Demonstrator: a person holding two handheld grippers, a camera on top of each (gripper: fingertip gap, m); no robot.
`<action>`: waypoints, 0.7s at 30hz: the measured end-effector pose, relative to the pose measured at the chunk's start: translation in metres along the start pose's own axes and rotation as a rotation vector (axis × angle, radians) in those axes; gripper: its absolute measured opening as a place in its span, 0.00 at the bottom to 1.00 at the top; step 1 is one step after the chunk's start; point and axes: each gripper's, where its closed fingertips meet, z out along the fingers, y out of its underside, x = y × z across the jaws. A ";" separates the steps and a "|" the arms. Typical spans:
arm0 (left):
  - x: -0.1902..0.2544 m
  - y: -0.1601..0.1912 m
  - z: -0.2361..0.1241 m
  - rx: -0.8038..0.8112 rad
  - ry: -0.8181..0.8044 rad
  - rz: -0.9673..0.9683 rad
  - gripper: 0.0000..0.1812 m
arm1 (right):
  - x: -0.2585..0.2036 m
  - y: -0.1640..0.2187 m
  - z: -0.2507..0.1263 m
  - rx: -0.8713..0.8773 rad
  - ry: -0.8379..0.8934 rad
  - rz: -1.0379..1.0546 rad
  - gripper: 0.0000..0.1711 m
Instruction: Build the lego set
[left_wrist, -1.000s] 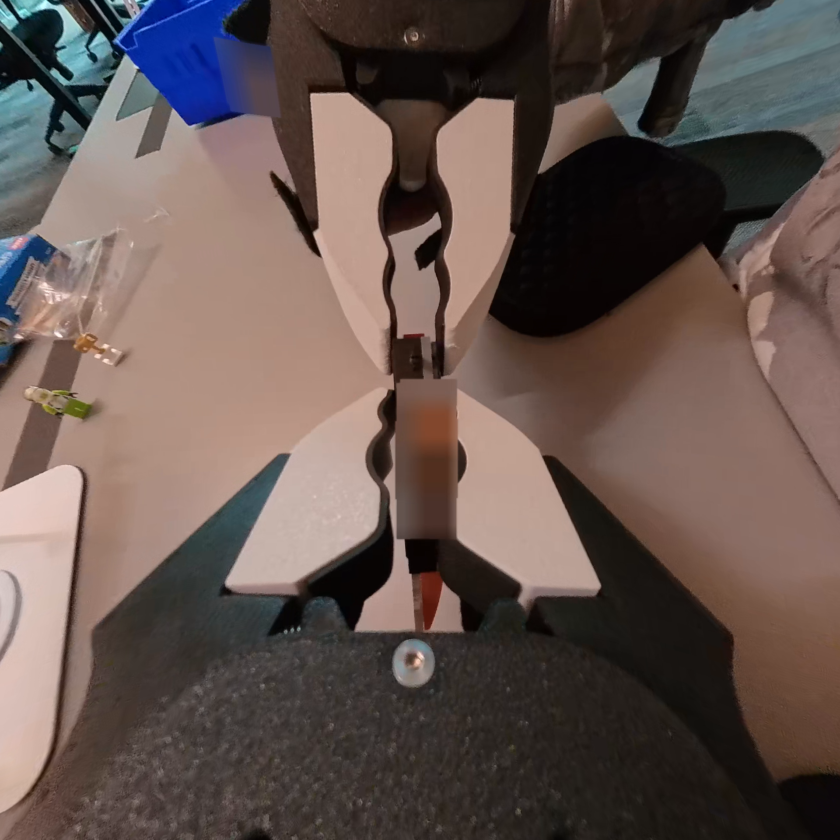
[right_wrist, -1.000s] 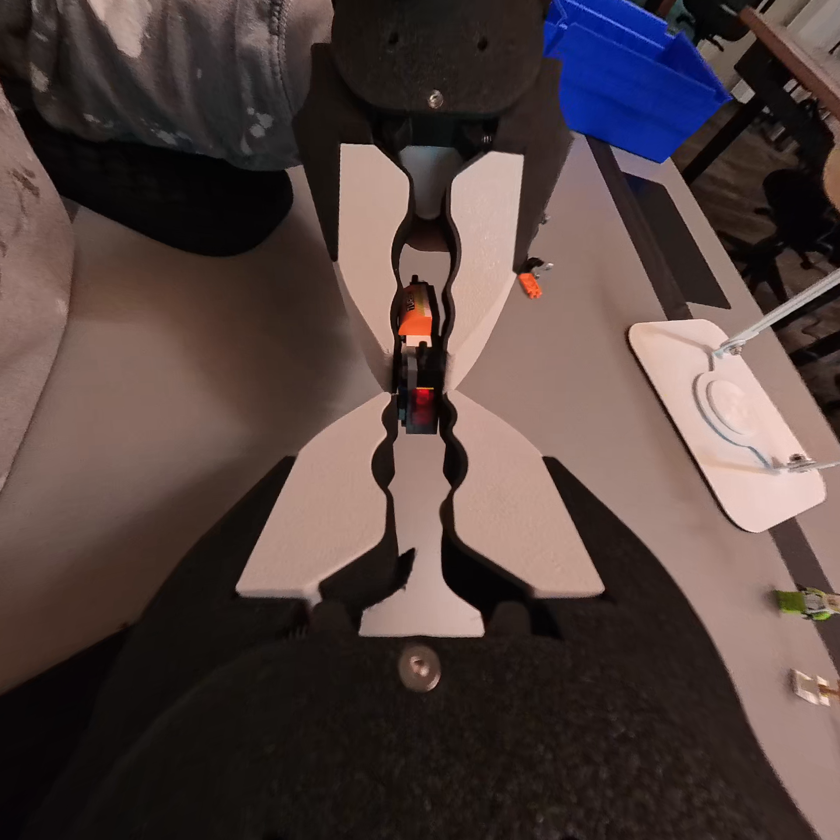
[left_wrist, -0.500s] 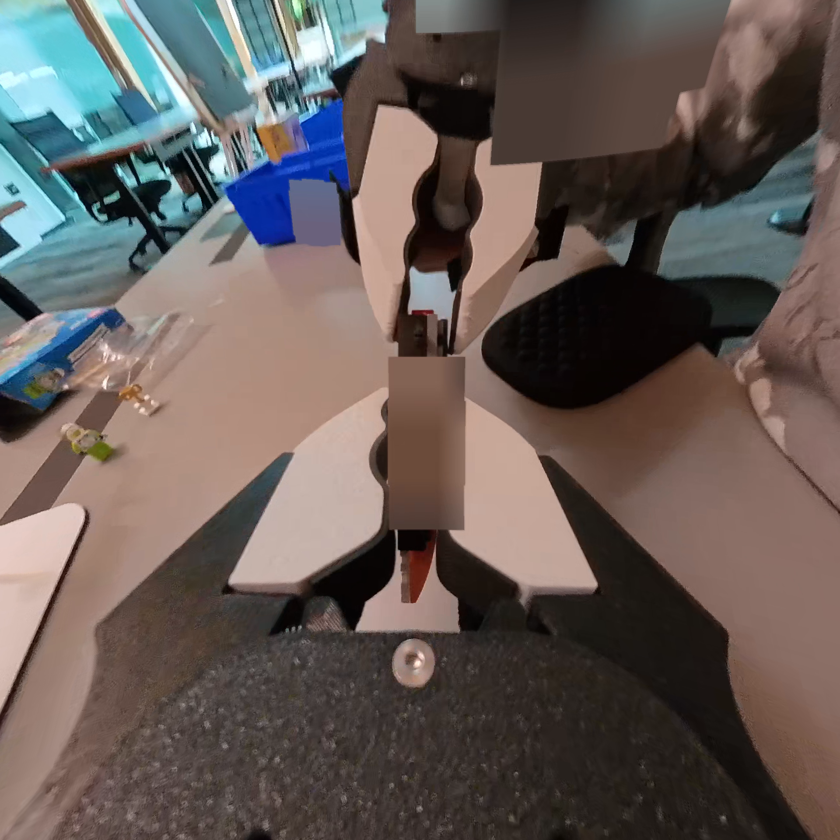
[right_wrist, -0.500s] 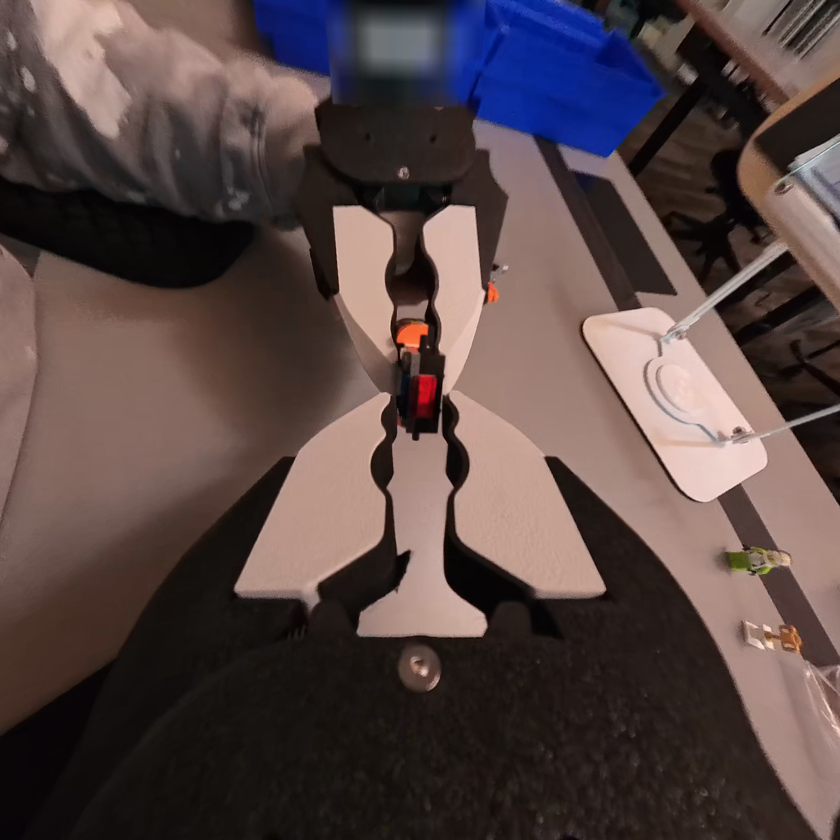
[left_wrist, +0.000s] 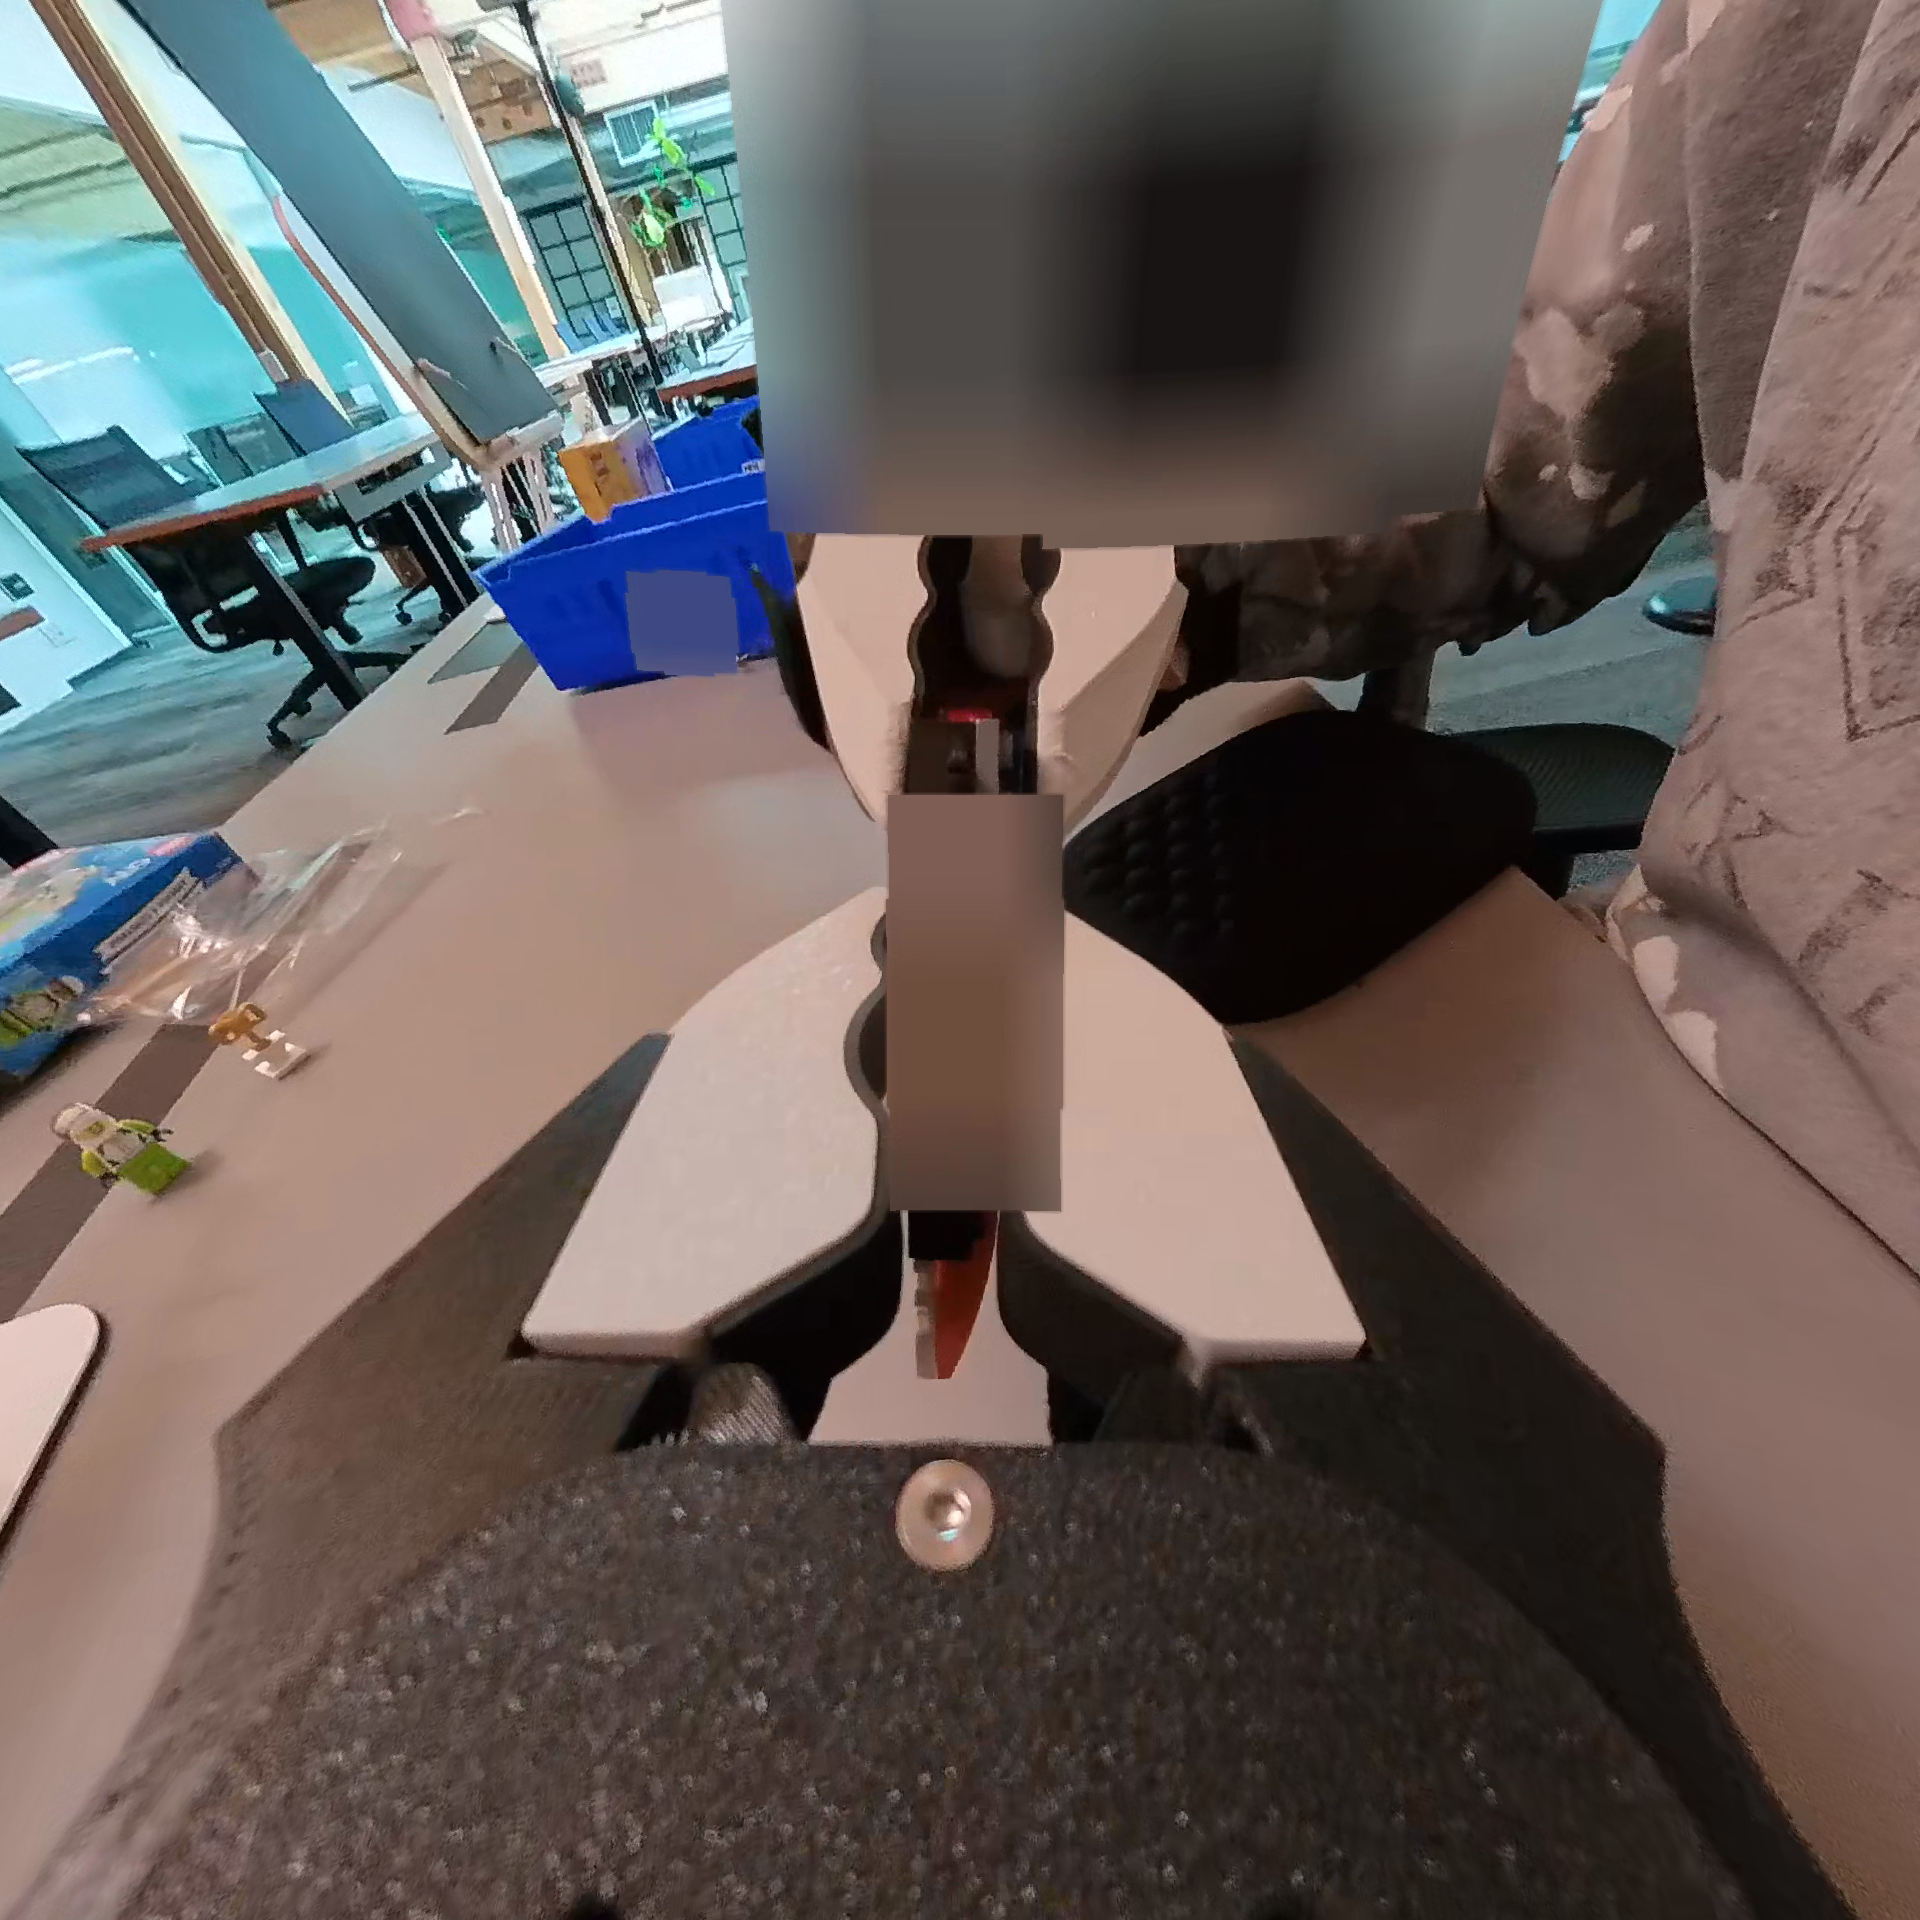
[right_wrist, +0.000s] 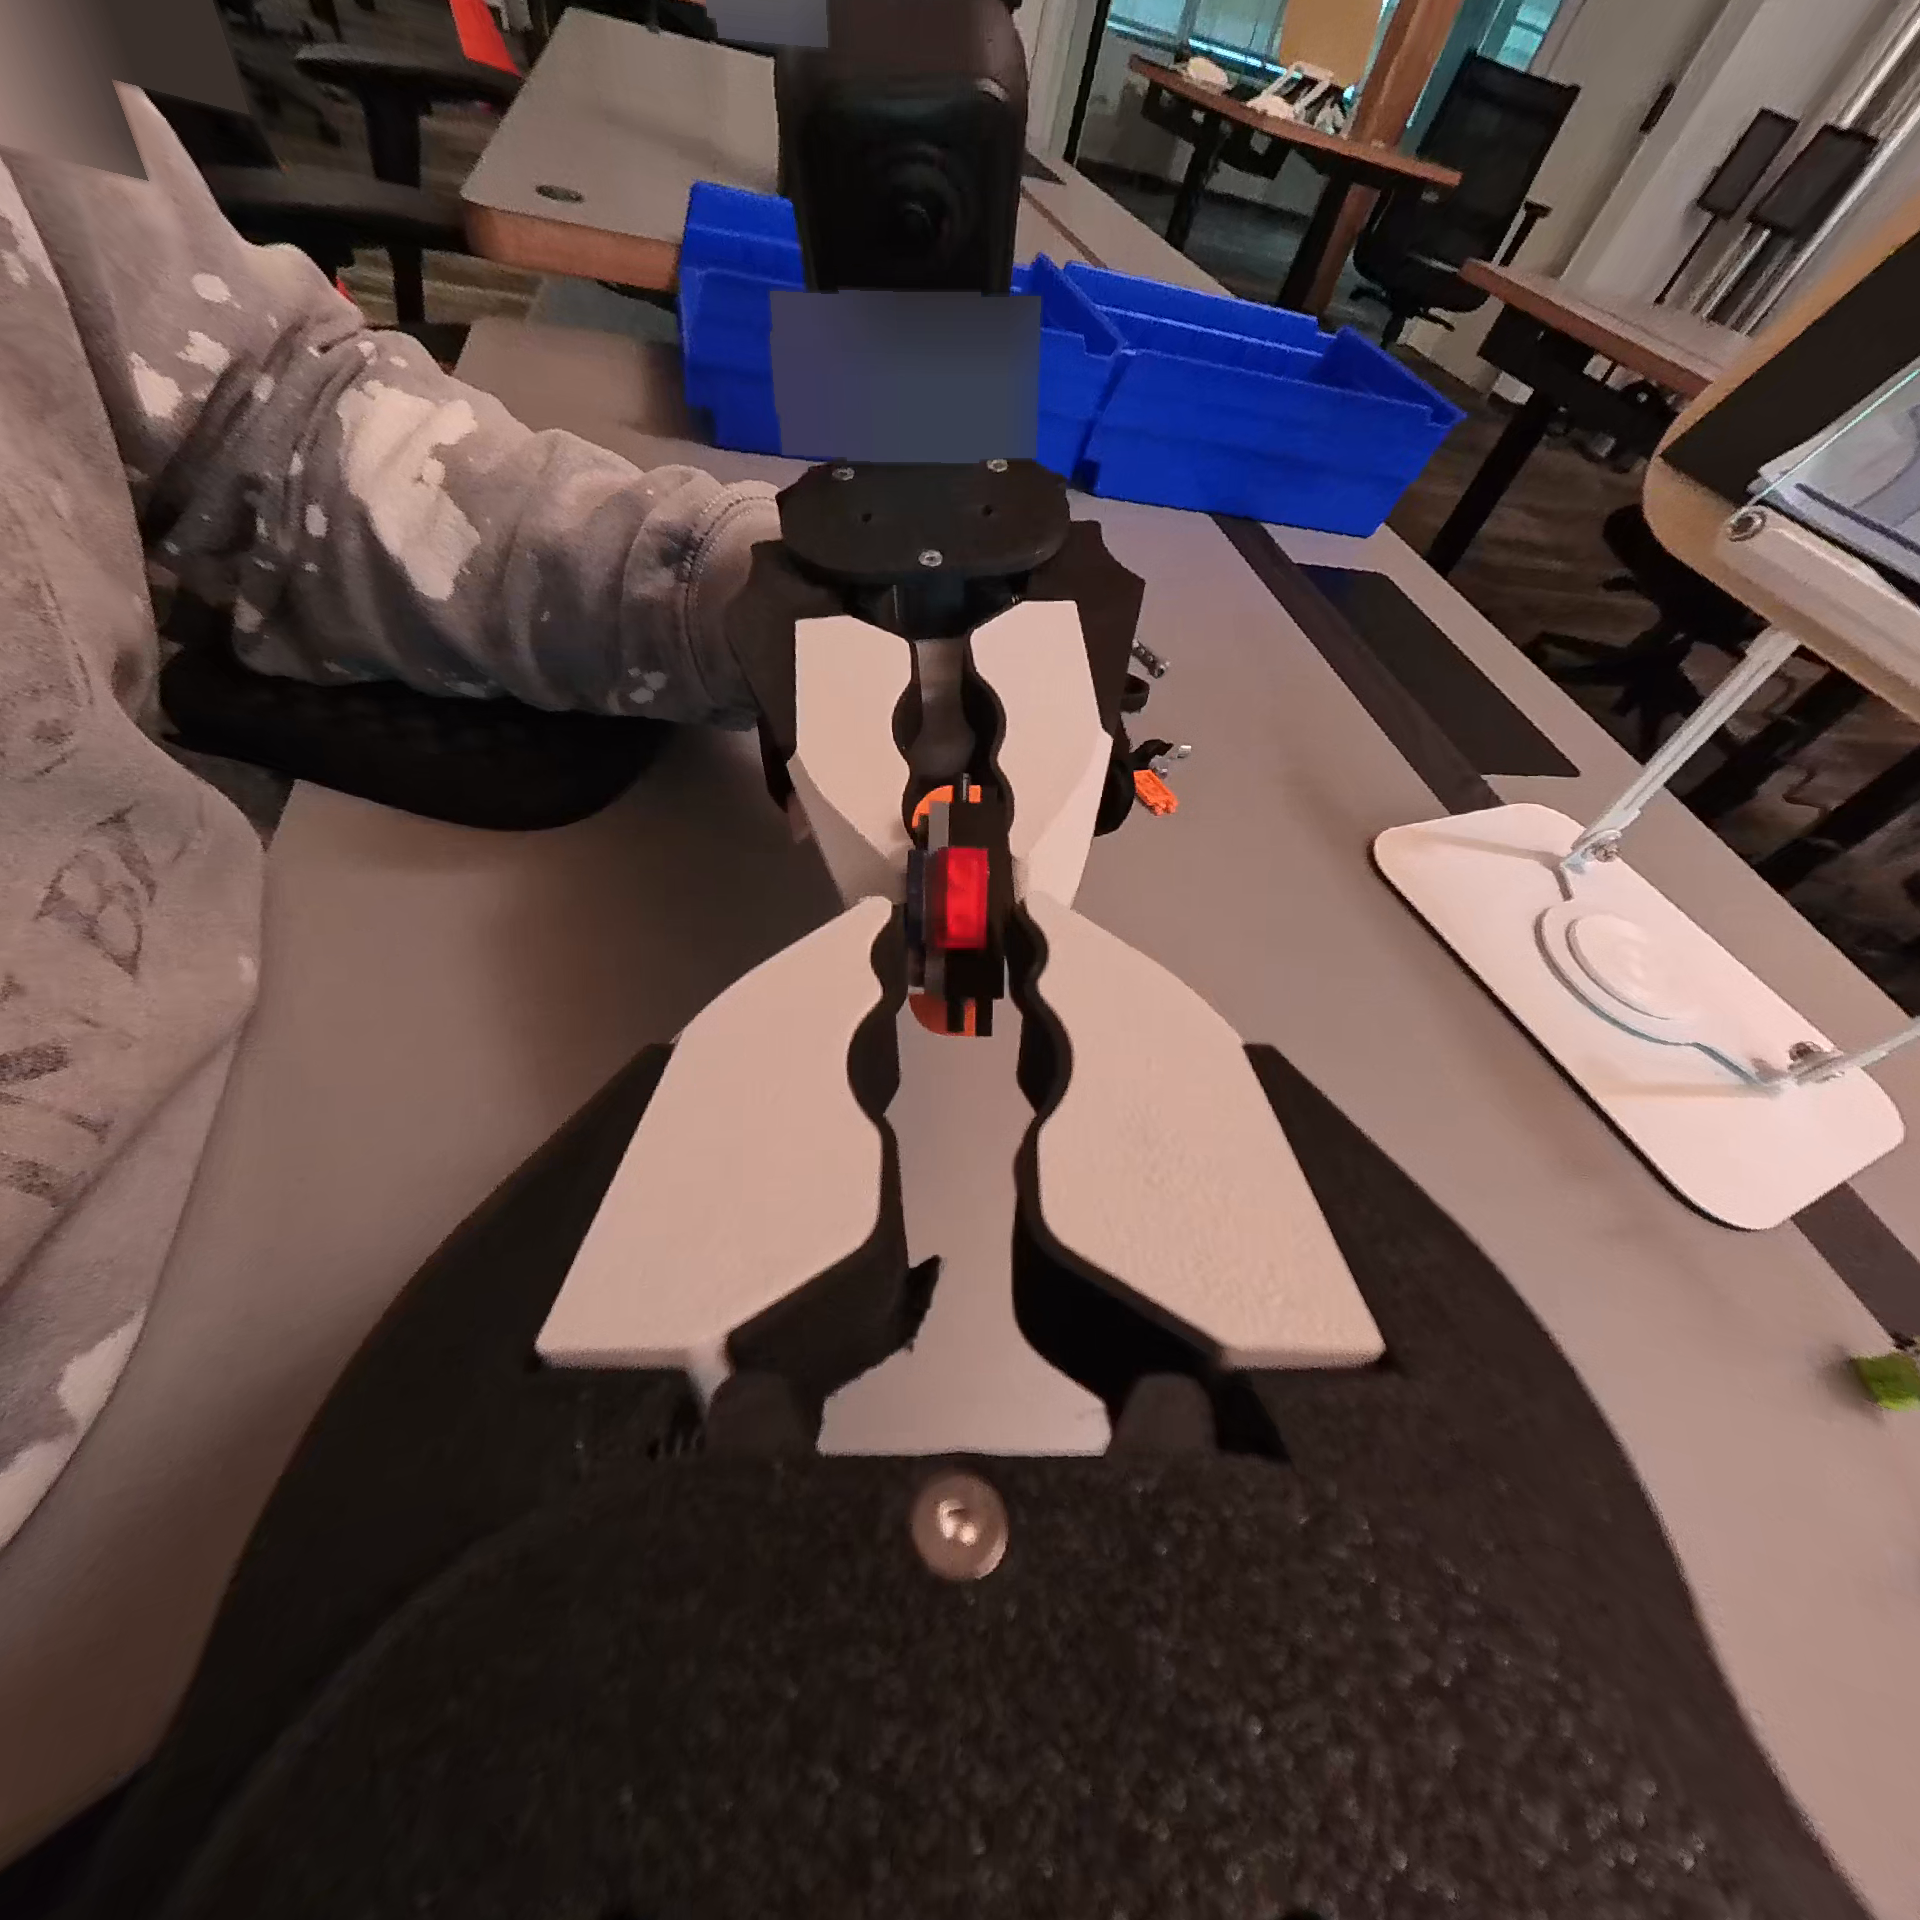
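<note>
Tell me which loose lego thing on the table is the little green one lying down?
The minifigure, lying on the dark strip nearest the camera. The small gold-and-white piece sits farther back, beside the clear bag.

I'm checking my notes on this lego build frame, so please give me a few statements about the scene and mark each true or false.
1. Both grippers face each other, tip to tip, around the same small lego assembly. True.
2. The left gripper has its jaws wide open with nothing between them. False: the jaws are closed on the assembly.
3. A small green and white lego figure lies on the table. True.
4. The blue bins are stacked on the floor. False: they sit on the table's far end.
5. The assembly shows a red piece facing the right gripper. True.
</note>
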 end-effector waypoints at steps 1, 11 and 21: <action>0.000 0.002 0.000 -0.014 0.000 -0.011 0.08 | 0.001 0.002 0.000 -0.012 -0.003 0.015 0.11; -0.003 0.010 -0.001 -0.057 0.017 -0.142 0.10 | 0.006 0.014 0.005 0.010 -0.030 0.143 0.10; -0.003 0.010 0.000 0.007 0.069 -0.280 0.11 | 0.010 0.015 0.005 0.091 -0.047 0.214 0.10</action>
